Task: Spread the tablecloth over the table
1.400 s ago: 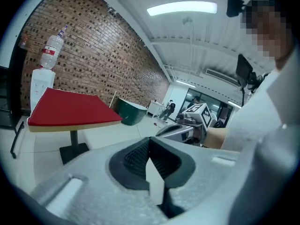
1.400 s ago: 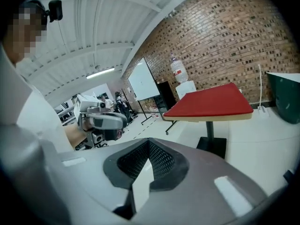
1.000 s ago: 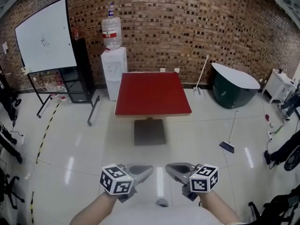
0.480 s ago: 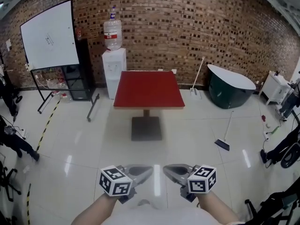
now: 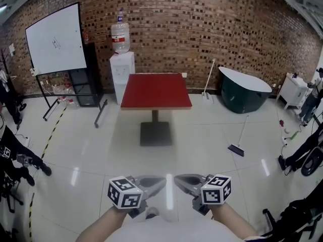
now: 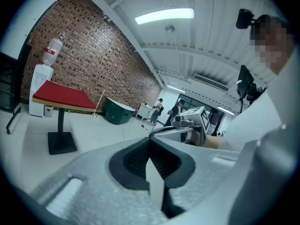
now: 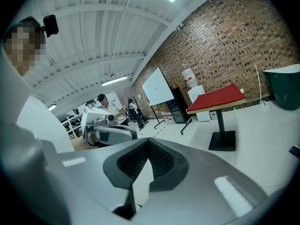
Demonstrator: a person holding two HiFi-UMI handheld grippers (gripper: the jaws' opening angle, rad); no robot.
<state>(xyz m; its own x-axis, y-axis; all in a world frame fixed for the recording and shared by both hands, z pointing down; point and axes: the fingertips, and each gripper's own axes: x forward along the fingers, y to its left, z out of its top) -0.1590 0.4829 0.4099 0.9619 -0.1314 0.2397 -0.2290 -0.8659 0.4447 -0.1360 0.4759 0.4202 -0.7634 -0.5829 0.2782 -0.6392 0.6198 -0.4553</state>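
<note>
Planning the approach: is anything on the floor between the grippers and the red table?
Nothing visible: only bare floor lies between the left gripper, the right gripper and the red table. The broom lies aside, rightward.

A red-topped pedestal table (image 5: pixel 155 89) stood on the glossy white tiled floor (image 5: pixel 212 155), well ahead of the left gripper (image 5: pixel 160 182) and the right gripper (image 5: pixel 177 178) and roughly centred between them. Its black square base (image 5: pixel 155 133) sat flat on the tiles. A water dispenser (image 5: pixel 122 77) stood just beside the table's far left corner, ahead and left of the left gripper. A dark green tub (image 5: pixel 245 92) and a long-handled broom (image 5: pixel 238 141) rested ahead and right of the right gripper.
</note>
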